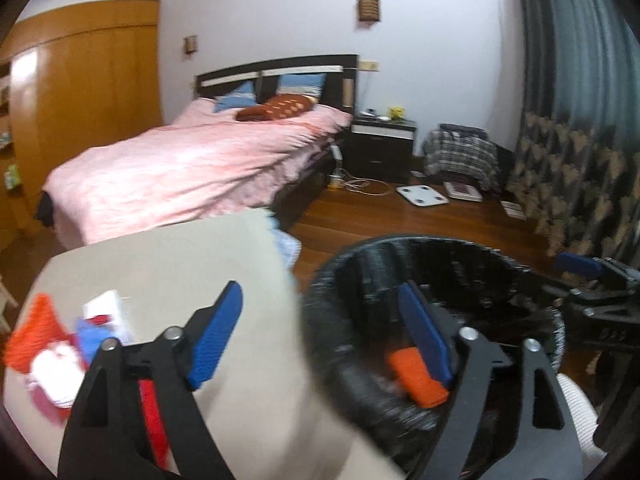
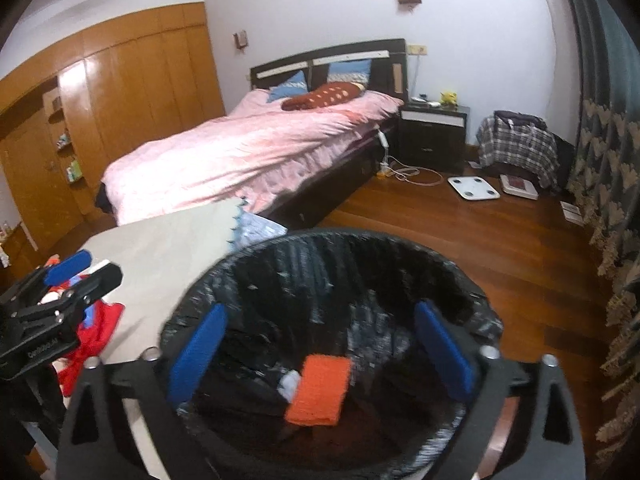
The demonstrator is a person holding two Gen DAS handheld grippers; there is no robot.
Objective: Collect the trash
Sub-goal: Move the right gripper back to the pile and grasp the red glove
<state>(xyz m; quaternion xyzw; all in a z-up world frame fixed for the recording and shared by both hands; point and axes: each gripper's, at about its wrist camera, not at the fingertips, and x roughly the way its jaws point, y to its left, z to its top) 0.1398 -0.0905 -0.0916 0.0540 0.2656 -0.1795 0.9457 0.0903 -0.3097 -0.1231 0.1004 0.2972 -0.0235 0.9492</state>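
A round bin with a black liner [image 2: 452, 280] stands beside a beige table [image 2: 168, 252]. An orange piece of trash [image 2: 320, 390] lies inside the bin, with a small white scrap [image 2: 289, 385] next to it; the orange piece also shows in the left wrist view [image 1: 416, 380]. My right gripper [image 2: 320, 350] is open and empty above the bin mouth. My left gripper [image 1: 320, 336] is open and empty, spanning the table edge and the bin rim [image 1: 320, 320]. Red, white and blue trash [image 1: 52, 352] lies on the table [image 1: 200, 256] at the left.
A bed with a pink cover [image 2: 260, 152] stands behind the table. A dark nightstand [image 2: 434, 132], a white scale [image 2: 474, 188], a plaid-covered pile [image 2: 518, 144] and patterned curtains [image 2: 612, 160] are on the right. Wooden wardrobes [image 2: 120, 100] line the left wall.
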